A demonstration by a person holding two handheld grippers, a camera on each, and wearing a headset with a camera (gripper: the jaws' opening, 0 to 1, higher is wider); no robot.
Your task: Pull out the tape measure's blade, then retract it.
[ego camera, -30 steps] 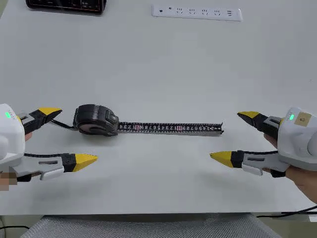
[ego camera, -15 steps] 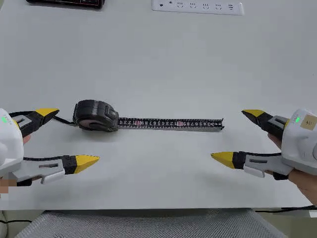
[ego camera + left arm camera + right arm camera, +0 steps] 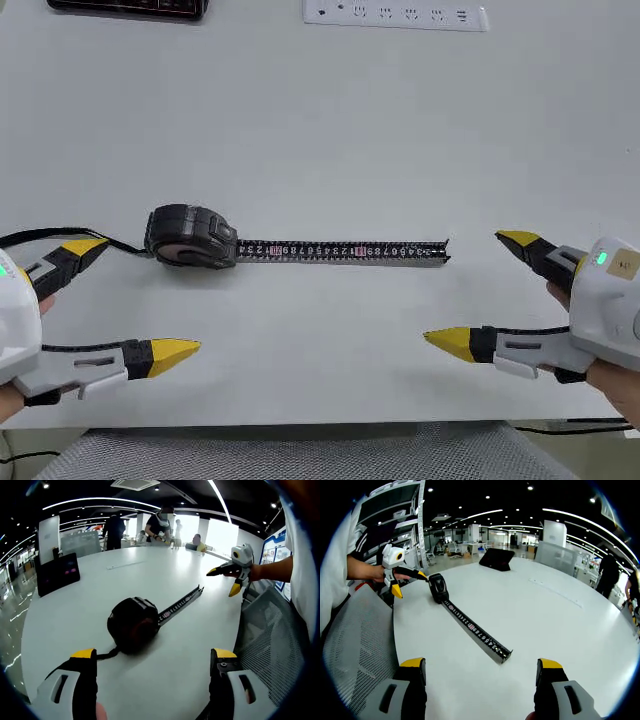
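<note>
Lying flat on the table (image 3: pixel 320 130), the case (image 3: pixel 192 237) sits at 9 o'clock from the head view's centre. Its blade (image 3: pixel 340 251) runs out straight toward 3 o'clock and ends in the hook (image 3: pixel 445 250). So the long axis goes 9-to-3, w/ one gripper off each end.

L gripper (image 3: pixel 135 298) is at 8 o'clock, jaws spread wide, nothing between them, apart from the case. R gripper (image 3: pixel 482 290) is at 4 o'clock, also spread wide and empty, near the hook but not touching.

A black strap (image 3: pixel 60 234) trails off the case toward 9 o'clock, passing just beside the L gripper's upper finger. Contact or not, can't tell.

In the left gripper view the case is dead ahead at 12 o'clock, close in, blade leading away toward 1 o'clock. In the right gripper view the hook is just ahead at 12 o'clock, blade running off toward 11 o'clock to the case.

Judgement: pull-out looks done, and the blade stays out w/ nobody holding it, so prob. locked. Retract is what's left. L gripper is nearer the case, so it's the one to pin the case or work the lock. R gripper is nearer the hook, so it can guide the blade back along the 3-to-9 line.

Risk: a freed blade may snap in and skid the case.
</note>
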